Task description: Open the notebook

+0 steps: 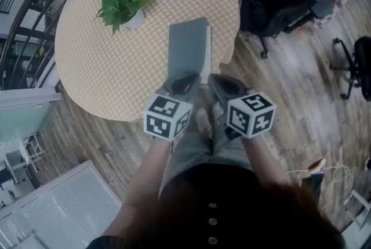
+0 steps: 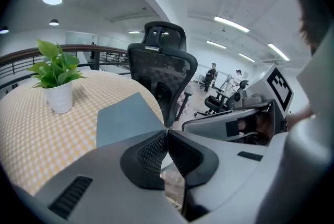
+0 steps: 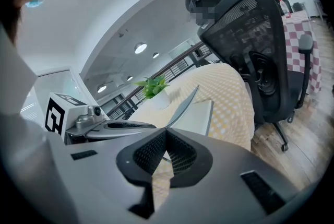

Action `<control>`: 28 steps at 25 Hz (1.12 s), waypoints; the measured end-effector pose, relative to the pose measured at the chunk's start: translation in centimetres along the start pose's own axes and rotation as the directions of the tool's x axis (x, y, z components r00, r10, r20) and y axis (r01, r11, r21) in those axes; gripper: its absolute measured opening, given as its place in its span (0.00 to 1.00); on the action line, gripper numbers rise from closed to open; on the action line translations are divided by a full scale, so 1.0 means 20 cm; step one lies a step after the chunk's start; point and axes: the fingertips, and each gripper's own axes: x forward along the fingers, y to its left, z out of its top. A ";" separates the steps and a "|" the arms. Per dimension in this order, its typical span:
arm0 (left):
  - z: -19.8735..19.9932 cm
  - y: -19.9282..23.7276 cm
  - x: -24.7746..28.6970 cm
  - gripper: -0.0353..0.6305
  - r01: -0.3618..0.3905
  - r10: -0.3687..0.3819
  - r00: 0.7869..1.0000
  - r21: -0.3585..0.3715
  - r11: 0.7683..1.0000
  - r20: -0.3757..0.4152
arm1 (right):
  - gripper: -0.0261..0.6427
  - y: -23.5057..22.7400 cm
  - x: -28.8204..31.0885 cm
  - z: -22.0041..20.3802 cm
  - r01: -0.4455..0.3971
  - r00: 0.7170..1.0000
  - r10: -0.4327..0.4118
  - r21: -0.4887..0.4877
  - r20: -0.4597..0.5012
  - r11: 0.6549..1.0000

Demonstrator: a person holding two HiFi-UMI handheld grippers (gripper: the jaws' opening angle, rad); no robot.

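Pinches the near edge of the grey cover [image 2: 122, 121] in the left gripper [image 2: 167, 134], tongs pressed together on it, already raised off the white pages [image 3: 195, 116]. Shows the right gripper [image 3: 166, 131] just beside, at lower centre of the head view, tongs likewise pressed together at the tips and apparently on nothing. Finds the notebook [image 1: 189, 50] at centre frame in the head view, on the checked table [image 1: 116, 79], close to its near rim and well apart from the potted plant [image 1: 123, 4] at upper left. For a clean lift: carry the pinched edge in an arc up and toward frame left, about the spine, rather than tugging straight up; hold the pinch shallow and firm so as to take only the cover, not a sheaf of pages; set the right gripper's closed tips on the page block against any sliding or rising. Lies with its long axis running from the bottom of the frame toward the top, leaning slightly right, short end toward the person. Seems hinged along the left long side, judging by the strip of pages bared on the right.
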 end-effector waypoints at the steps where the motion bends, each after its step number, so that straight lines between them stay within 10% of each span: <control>1: 0.01 0.00 -0.02 0.08 -0.001 0.001 1.000 -0.010 1.000 0.012 | 0.05 0.01 0.00 0.01 -0.002 1.000 0.002 -0.004 0.002 1.000; 28: 0.05 0.17 -0.48 0.08 -0.029 0.120 0.953 -0.310 0.950 0.278 | 0.06 0.41 0.17 0.17 -0.136 0.991 0.130 -0.201 -0.041 0.970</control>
